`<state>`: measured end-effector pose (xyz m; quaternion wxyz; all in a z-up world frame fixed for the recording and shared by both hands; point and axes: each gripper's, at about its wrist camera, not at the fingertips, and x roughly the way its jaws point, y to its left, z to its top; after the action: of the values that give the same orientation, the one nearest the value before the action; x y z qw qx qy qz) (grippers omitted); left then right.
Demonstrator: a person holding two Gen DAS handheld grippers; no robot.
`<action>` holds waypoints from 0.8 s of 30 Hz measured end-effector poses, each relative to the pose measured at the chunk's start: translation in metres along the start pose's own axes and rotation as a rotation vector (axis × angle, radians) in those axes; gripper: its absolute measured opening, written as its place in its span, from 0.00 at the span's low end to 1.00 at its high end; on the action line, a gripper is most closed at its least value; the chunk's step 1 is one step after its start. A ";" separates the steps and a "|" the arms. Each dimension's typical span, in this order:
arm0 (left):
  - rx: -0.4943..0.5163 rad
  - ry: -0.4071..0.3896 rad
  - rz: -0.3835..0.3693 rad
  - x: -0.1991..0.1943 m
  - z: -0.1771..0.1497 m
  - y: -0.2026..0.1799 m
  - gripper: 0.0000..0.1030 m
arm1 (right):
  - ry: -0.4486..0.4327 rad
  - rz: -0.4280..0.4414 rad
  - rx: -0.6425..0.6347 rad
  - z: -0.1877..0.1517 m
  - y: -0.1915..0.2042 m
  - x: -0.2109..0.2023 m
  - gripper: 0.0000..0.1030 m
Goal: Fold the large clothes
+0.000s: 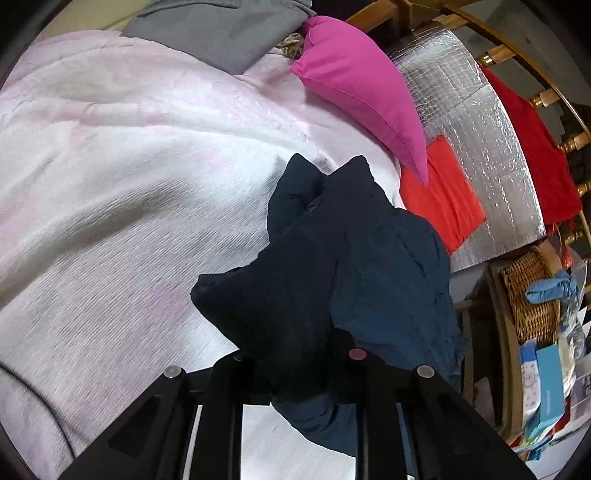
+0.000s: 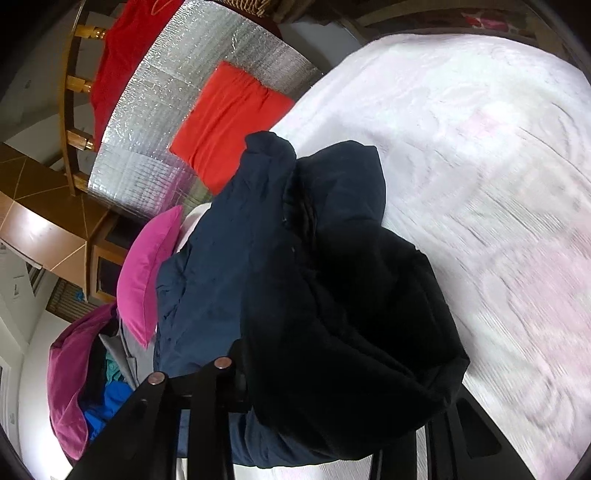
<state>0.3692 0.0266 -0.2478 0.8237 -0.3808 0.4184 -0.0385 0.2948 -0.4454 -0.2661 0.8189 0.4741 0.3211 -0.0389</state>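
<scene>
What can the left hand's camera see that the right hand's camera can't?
Only the left wrist view shows the wicker basket with a blue glove, and grey cloth. Only the right wrist view shows the purple cushion and wooden cabinet. Both show the navy garment, pink pillow, orange cloth and pale bedspread.

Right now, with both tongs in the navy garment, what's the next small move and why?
Probably lift and draw the two ends apart. The navy garment bunches in a heap over both the left tongs and the right tongs, above the pale bedspread, so nothing lies flat enough to fold yet.
</scene>
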 end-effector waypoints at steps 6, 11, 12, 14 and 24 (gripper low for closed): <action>0.032 -0.003 0.004 -0.035 -0.034 0.020 0.19 | 0.036 0.017 0.001 -0.024 -0.018 -0.038 0.36; 0.128 -0.002 0.088 -0.031 -0.045 0.016 0.32 | 0.101 0.013 0.018 -0.028 -0.039 -0.036 0.41; 0.136 0.014 0.090 -0.033 -0.044 0.016 0.33 | 0.107 0.010 0.024 -0.027 -0.041 -0.035 0.47; 0.152 0.039 0.099 -0.037 -0.043 0.018 0.44 | 0.137 -0.004 0.055 -0.025 -0.043 -0.039 0.57; 0.317 -0.059 0.170 -0.121 -0.039 0.022 0.60 | 0.129 -0.061 -0.107 -0.005 -0.053 -0.117 0.66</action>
<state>0.2574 0.0649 -0.1962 0.8856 -0.2106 0.4133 -0.0231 0.1800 -0.4991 -0.2415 0.8190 0.4211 0.3894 -0.0161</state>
